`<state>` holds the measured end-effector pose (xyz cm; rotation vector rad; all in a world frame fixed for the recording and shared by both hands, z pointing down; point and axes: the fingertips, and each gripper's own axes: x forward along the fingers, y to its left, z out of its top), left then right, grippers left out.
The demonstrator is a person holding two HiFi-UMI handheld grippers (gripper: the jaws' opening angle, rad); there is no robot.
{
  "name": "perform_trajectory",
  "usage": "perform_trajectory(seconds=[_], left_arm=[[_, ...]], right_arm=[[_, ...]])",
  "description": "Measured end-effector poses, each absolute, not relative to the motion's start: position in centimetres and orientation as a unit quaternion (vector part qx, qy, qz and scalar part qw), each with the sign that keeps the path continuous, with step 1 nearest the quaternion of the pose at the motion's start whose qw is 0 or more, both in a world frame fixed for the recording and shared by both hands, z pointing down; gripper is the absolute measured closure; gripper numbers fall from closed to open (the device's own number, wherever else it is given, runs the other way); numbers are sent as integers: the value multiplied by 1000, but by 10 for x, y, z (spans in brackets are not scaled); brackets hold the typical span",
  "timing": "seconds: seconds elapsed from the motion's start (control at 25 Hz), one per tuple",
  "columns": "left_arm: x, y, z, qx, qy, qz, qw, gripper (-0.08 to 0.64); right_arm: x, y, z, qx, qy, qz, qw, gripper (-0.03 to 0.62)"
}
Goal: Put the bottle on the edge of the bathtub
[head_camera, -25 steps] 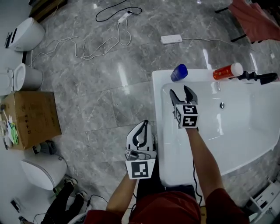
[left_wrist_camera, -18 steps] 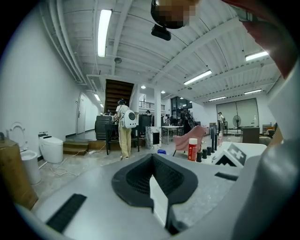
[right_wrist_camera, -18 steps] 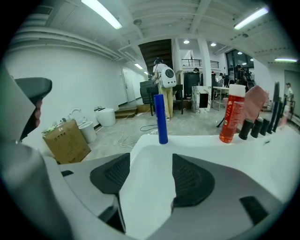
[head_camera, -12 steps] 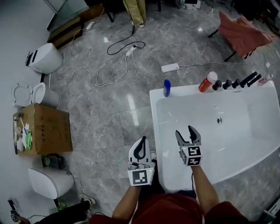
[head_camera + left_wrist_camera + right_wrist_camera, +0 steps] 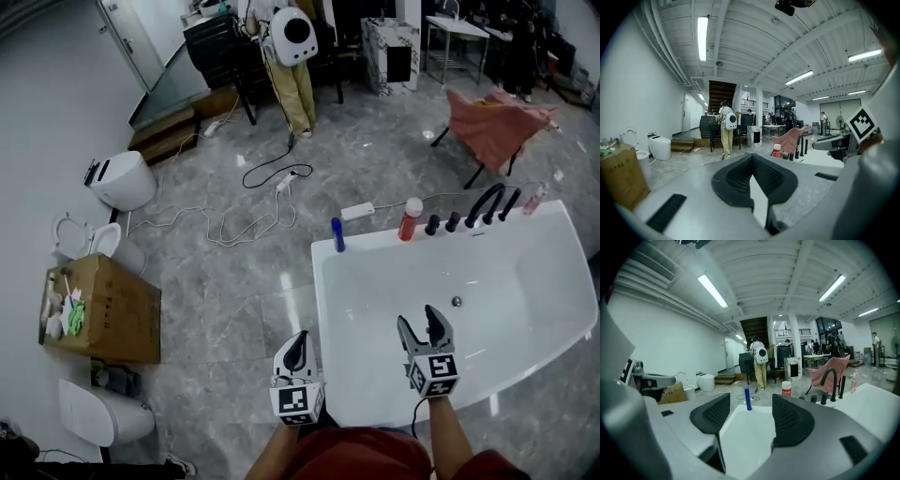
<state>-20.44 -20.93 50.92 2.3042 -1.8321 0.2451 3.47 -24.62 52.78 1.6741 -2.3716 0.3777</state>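
A slim blue bottle [image 5: 337,234] stands upright on the far left corner of the white bathtub rim [image 5: 322,309]. It also shows far off between my right jaws as the blue bottle [image 5: 747,399]. A red bottle with a white cap [image 5: 410,219] stands further right on the same edge, next to the black taps [image 5: 469,212]. My right gripper [image 5: 424,324] hangs open and empty over the near side of the tub. The left gripper [image 5: 298,339] is shut and empty, held outside the tub's left wall.
A cardboard box [image 5: 103,309] and toilets [image 5: 122,178] stand at the left. White cables [image 5: 253,211] and a power strip [image 5: 358,212] lie on the grey floor beyond the tub. A chair under red cloth [image 5: 497,127] and a person with a white backpack [image 5: 292,37] are farther off.
The view has tilted up and drawn back. Both grippers have pulled away from the tub's far edge toward the near side; the blue bottle stays on the rim, free of the right gripper.
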Motion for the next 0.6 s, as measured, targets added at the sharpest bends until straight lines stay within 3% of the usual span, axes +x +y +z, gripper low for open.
perform_trajectory(seconds=[0.36,0.6], left_arm=[[-185,-176,407,791,-610,44,32,556],[-190,-170,362,774,-632,22,-11,557]], right_arm=[[72,-212,386,570,-820,-4,56,314],[72,-208,345,569,-821,-44,24,325]])
